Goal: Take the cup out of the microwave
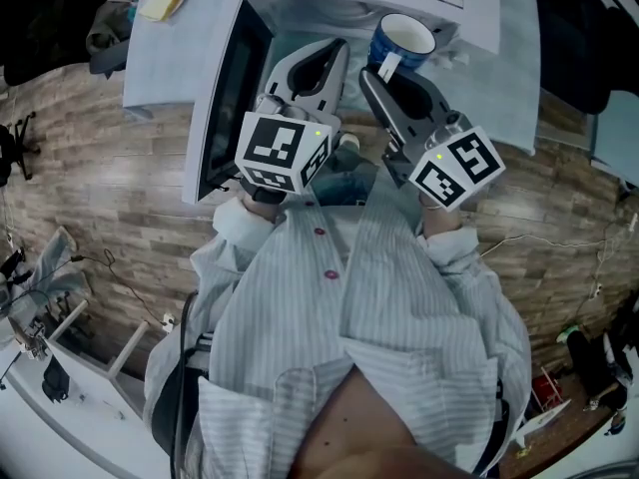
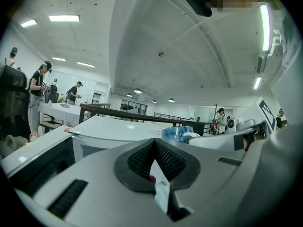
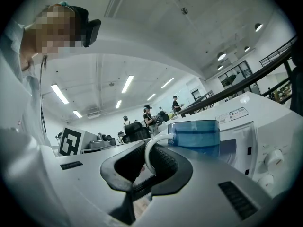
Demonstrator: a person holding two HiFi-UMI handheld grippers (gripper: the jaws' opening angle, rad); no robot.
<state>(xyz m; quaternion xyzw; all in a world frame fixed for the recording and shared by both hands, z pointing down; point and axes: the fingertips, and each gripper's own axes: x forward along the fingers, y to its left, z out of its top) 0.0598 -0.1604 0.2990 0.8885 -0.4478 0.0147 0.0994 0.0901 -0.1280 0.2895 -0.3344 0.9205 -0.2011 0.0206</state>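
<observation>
**Right gripper has the cup by its handle at the microwave's mouth**

Head view: the microwave sits at the far side, its door swung open to the left. The blue cup is at the right of the open cavity, just under the near edge of the microwave's top (I cannot tell whether its base rests on anything). The right gripper reaches to the cup's near side. The left gripper lies just left of it, pointing into the cavity and apart from the cup.

Left gripper view: its jaws are closed together, pads meeting, with nothing held. The cup shows beyond them to the right, and the microwave's white top lies farther left.

Right gripper view: the jaws are nearly closed and pinch the cup's white handle, whose loop stands between the pads. The cup's blue body is just beyond the tips, in front of the microwave, with two knobs to the right.
</observation>
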